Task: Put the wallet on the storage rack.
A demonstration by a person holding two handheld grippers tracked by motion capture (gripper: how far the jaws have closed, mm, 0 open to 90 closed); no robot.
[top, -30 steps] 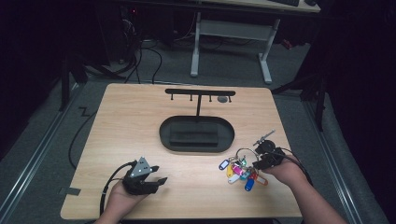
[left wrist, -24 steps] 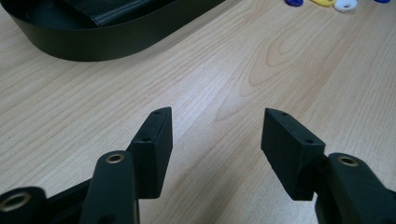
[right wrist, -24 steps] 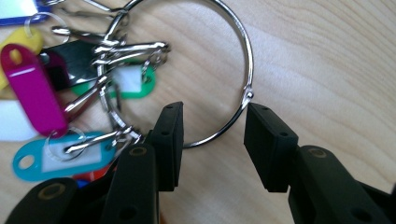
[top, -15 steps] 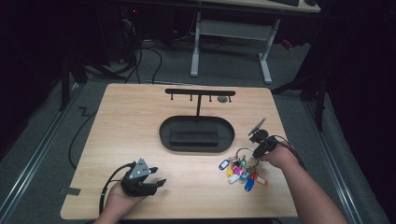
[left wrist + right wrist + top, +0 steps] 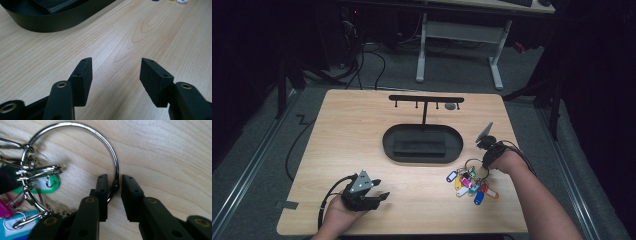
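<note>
Keys with coloured plastic tags (image 5: 471,184), bunched on a large silver metal ring (image 5: 110,152), are seen lying on the light wooden table (image 5: 362,130) at about four o'clock from the black oval tray (image 5: 422,142). In the right gripper view, the right gripper (image 5: 114,186) is shown with its jaws straddling the ring's wire; they have just been closing, yet a narrow gap is left on the right side, so no firm clamp is shown. From the high view, the right gripper (image 5: 488,150) is seen at one o'clock of the key bunch, its jaw state not readable there. The left gripper (image 5: 379,196), at seven o'clock of the tray, is held over bare wood; in the left gripper view its jaws (image 5: 116,80) stand wide apart with nothing between them. A black T-shaped hook rack (image 5: 426,100) rises from the tray's far side.
</note>
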